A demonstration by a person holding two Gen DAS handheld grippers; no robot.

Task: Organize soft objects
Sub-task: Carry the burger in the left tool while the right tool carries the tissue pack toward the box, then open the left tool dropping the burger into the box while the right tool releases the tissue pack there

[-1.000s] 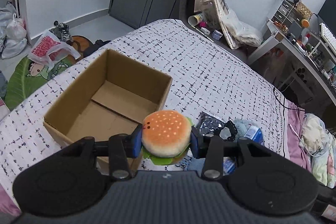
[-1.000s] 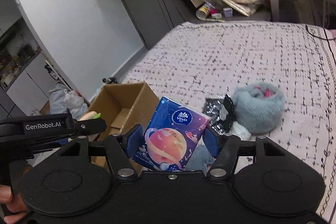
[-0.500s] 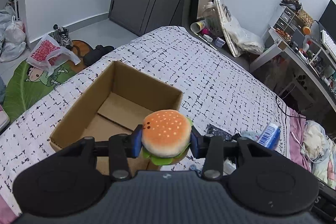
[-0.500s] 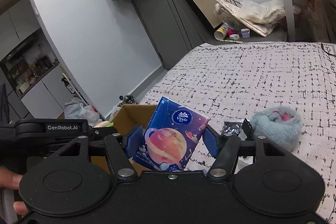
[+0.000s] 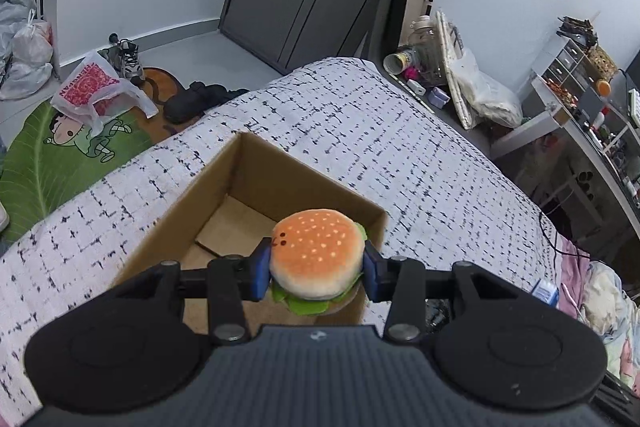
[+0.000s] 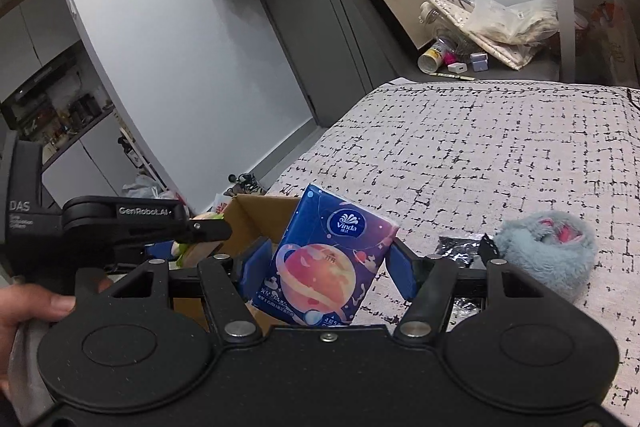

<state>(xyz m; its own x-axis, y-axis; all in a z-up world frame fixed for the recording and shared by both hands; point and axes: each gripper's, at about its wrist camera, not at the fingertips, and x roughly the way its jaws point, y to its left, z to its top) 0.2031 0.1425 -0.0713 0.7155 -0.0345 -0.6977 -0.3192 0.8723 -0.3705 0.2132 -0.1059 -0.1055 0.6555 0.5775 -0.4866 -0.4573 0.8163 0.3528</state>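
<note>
My left gripper [image 5: 316, 269] is shut on a plush burger [image 5: 316, 255], orange bun on top and green felt lettuce below. It hangs over the near right corner of an open cardboard box [image 5: 224, 183] that stands on the bed. My right gripper [image 6: 326, 269] is shut on a blue tissue pack [image 6: 326, 263] printed with a pink planet, held upright. From the right wrist view the box [image 6: 250, 215] lies just behind the pack, and the left gripper [image 6: 192, 227] reaches in from the left edge with a hand under it.
A fluffy grey-blue pouch [image 6: 548, 247] and a dark foil packet [image 6: 460, 245] lie on the checked bedspread [image 6: 480, 155] to the right. Past the bed's far edge are bags, a cup [image 5: 398, 61] and a desk [image 5: 580, 131]. A green mat [image 5: 60, 155] covers the floor on the left.
The left gripper with the burger has moved toward the box, so the box now sits closer and more central beneath it. The right gripper has tilted up a little, still gripping the tissue pack.
</note>
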